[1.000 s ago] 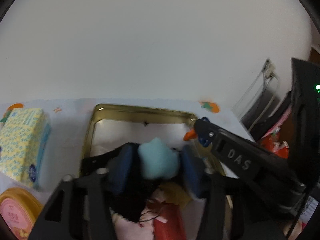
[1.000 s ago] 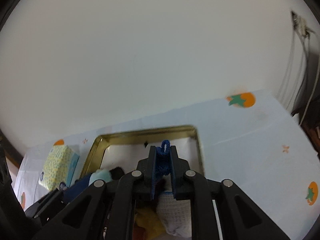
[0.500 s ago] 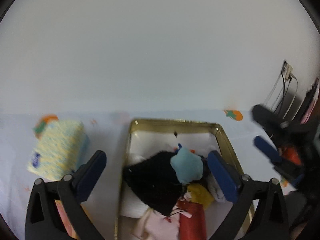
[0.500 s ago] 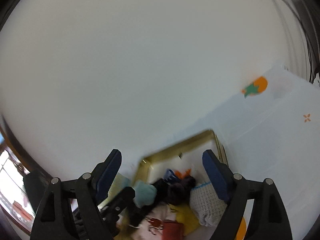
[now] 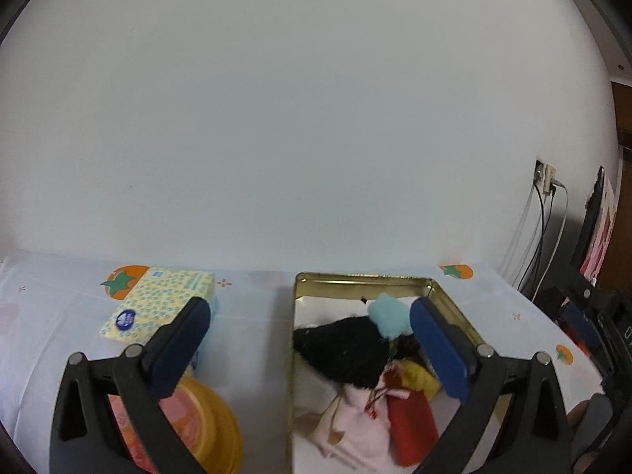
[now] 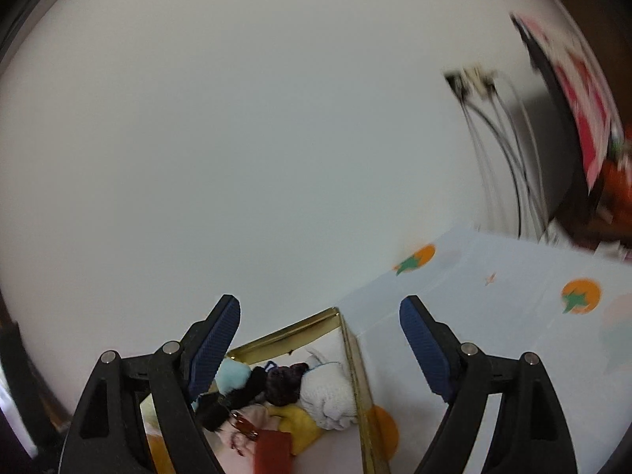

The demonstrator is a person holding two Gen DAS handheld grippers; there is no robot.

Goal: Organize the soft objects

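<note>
**Desk:** Both grippers, a second ago clamped on soft pieces over the tin, now hang spread and empty, pulled back from it. What is in view?

**Photographer:** Left gripper (image 5: 308, 339), jaws wide apart, hovers above the white tablecloth printed with orange fruit (image 5: 252, 339). Right gripper (image 6: 320, 339), likewise spread and holding nothing, looks down on the far corner of the shallow rectangular gold metal tin (image 5: 293, 355).

**Desk:** And the soft objects?

**Photographer:** All piled inside the tin: a fuzzy black knitted piece (image 5: 343, 345) with a pale blue plush star (image 5: 389, 316) resting at its edge, a yellow cloth (image 5: 418, 379), a pale pink fabric pouch (image 5: 355, 422), a red fabric pouch (image 5: 410, 426). From the right wrist, a white knitted cloth (image 6: 328, 395) lies against the tin's right wall beside a dark purple fuzzy item (image 6: 282, 383).

**Desk:** Anything left outside?

**Photographer:** Only a yellow patterned tissue pack (image 5: 158, 308) and a round yellow-rimmed pink container (image 5: 197, 422), left of the tin. Neither looks like part of the sorting, though the right view is motion-blurred, so strays at the edge cannot be ruled out.

**Desk:** Progress?

**Photographer:** Gathering seems essentially done; the heap is loose, so tidying may remain.
</note>
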